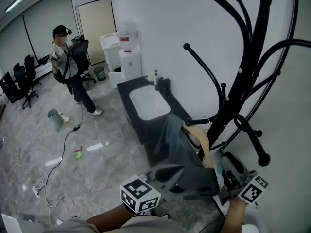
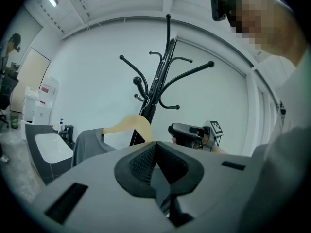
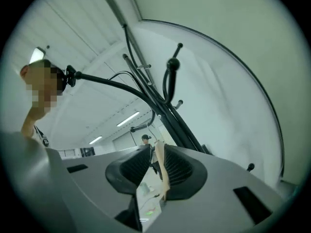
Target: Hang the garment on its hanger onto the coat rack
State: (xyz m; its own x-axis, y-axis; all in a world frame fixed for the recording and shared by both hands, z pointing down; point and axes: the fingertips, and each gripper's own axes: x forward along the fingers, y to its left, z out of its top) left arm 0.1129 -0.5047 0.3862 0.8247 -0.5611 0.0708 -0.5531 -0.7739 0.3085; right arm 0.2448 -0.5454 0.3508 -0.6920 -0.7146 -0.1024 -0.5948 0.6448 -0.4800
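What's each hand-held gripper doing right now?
Left hand-held gripper: closed, holding nothing.
Right hand-held gripper: open, with the wooden hanger between its jaws, not clamped.

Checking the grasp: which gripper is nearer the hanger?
Right. The hanger stands between the right gripper's jaws; the left gripper is apart from it, down at the garment.

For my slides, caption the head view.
Right gripper straddles a wooden hanger carrying a grey garment beside the coat rack.

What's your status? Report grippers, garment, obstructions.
Left gripper shut. Right gripper open, hanger between jaws. Garment on hanger beside coat rack; hooked or not, unclear. No obstruction seen.
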